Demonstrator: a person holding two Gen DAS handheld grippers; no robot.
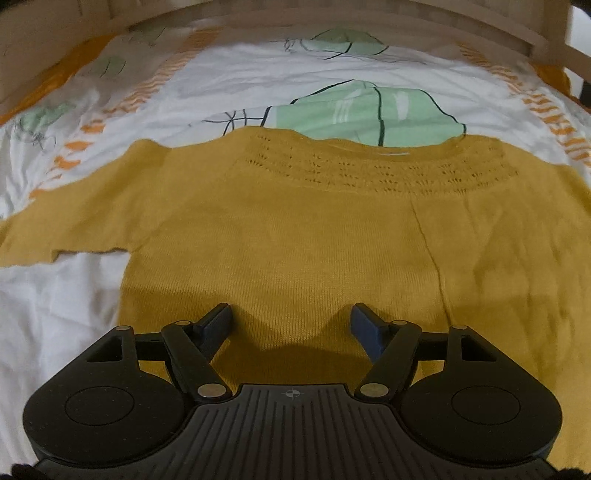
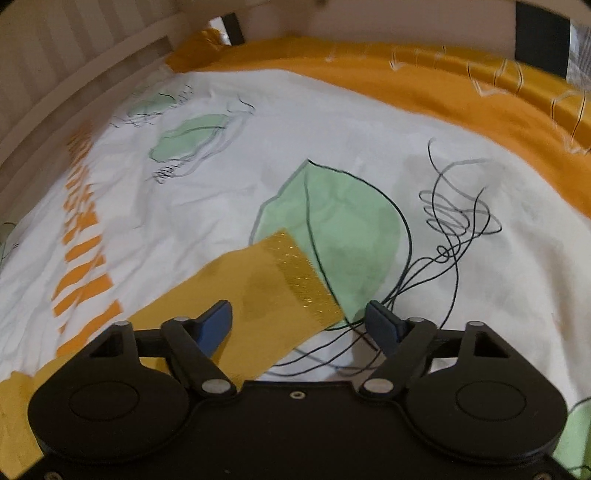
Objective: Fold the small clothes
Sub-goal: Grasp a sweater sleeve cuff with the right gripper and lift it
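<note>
Mustard knit sweater (image 1: 295,221), eyelet-patterned at twelve o'clock, is spread flat on a leaf-printed bedsheet (image 2: 332,110); left tool (image 1: 291,317) and right tool (image 2: 299,317) are held wide apart, empty.

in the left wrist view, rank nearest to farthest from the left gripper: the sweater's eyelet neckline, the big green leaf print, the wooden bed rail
1. Eyelet-knit neckline of the mustard yellow knitted sweater, straight ahead of the open left gripper.
2. Big green leaf print on the white bedsheet, just beyond the collar.
3. Pale wooden bed rail, along the top, farthest.
</note>
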